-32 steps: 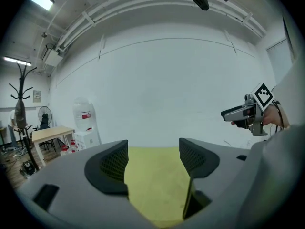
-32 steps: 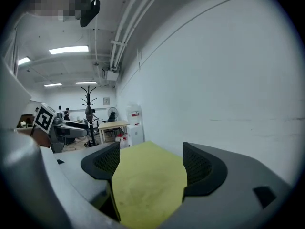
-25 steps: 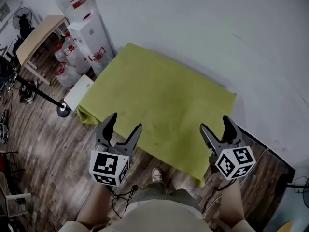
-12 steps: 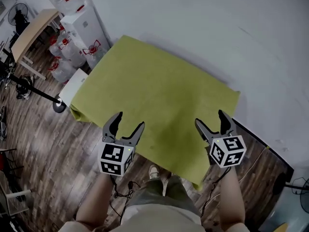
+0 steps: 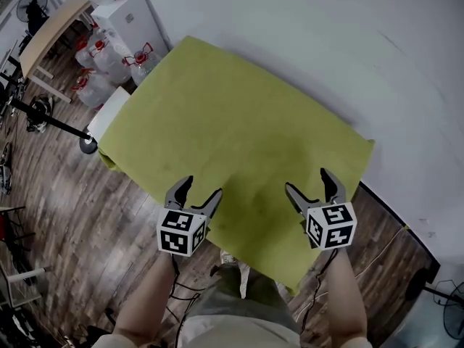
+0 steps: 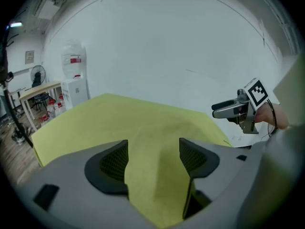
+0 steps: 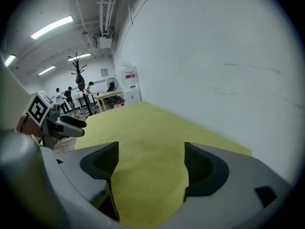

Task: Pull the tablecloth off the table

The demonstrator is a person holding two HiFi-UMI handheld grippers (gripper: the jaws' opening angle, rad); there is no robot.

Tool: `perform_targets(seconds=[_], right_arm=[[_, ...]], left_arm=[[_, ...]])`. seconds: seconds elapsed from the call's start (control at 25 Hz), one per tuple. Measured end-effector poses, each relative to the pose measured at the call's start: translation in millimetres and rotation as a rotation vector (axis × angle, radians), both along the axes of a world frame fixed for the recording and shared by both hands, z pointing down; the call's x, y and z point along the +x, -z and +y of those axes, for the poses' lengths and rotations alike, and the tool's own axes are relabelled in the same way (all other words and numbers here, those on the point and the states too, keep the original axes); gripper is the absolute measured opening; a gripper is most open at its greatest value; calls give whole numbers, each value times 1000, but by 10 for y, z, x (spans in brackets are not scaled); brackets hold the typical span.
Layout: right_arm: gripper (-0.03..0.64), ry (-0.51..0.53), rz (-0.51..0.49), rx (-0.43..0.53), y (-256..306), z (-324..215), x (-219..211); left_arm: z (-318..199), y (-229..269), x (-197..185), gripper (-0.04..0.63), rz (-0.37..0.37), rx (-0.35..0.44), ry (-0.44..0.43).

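Note:
A yellow-green tablecloth [image 5: 232, 136] covers the whole table and hangs over its near edge; it also fills the left gripper view [image 6: 119, 123] and the right gripper view [image 7: 147, 137]. My left gripper [image 5: 197, 194] is open above the cloth's near edge, left of centre, with nothing between its jaws. My right gripper [image 5: 312, 187] is open above the near edge further right, also holding nothing. In each gripper view the cloth lies flat beyond the spread jaws [image 6: 152, 159] [image 7: 150, 163]. The other gripper [image 6: 236, 109] [image 7: 59, 125] shows at the side of each view.
The table stands against a white wall [image 5: 348, 49]. A water dispenser [image 5: 134, 20] and water bottles [image 5: 94, 71] stand at the far left, beside a wooden table [image 5: 51, 38]. A black stand base [image 5: 88, 145] is on the wood floor [image 5: 87, 223] at left.
Both grippers have moved forward from the near edge over the cloth, and the view has shifted closer to the table. Both stay open.

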State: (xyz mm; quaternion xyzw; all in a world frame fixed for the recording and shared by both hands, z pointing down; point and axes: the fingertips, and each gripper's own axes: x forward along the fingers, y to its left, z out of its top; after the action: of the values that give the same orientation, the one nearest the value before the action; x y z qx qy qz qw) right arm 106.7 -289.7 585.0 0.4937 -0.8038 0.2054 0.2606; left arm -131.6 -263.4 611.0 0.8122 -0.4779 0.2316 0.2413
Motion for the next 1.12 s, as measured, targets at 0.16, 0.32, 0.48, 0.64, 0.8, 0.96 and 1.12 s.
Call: perform_targets(seconds=[0.16,0.32,0.48,0.64,0.8,0.96,1.12], right_arm=[[422,19,8,-55,-395,-76,-7],[422,40,10,-114,-749,-74,-81],[422,62,34,-152,-1005,-12,-116],[422,67,58,-178,-1169,12,-129],[422,81,105,-207,-1305,49,-96],[422,88,143,-195,-1364,42,-92],[419,84,139,-179,-1382,32,-126]], left_arm=[[-75,-281,93,334,6,-35,10],[-116,-555,122,334,9,-81,21],[-55,-811,116,334,-38,-120,32],[5,-1012,109,336,-73,-162,39],[31,-1071,106,337,-77,-184,56],[-7,-1096,89,336,-118,-166,61],[-14,-1126,0,269,-155,-110,102]])
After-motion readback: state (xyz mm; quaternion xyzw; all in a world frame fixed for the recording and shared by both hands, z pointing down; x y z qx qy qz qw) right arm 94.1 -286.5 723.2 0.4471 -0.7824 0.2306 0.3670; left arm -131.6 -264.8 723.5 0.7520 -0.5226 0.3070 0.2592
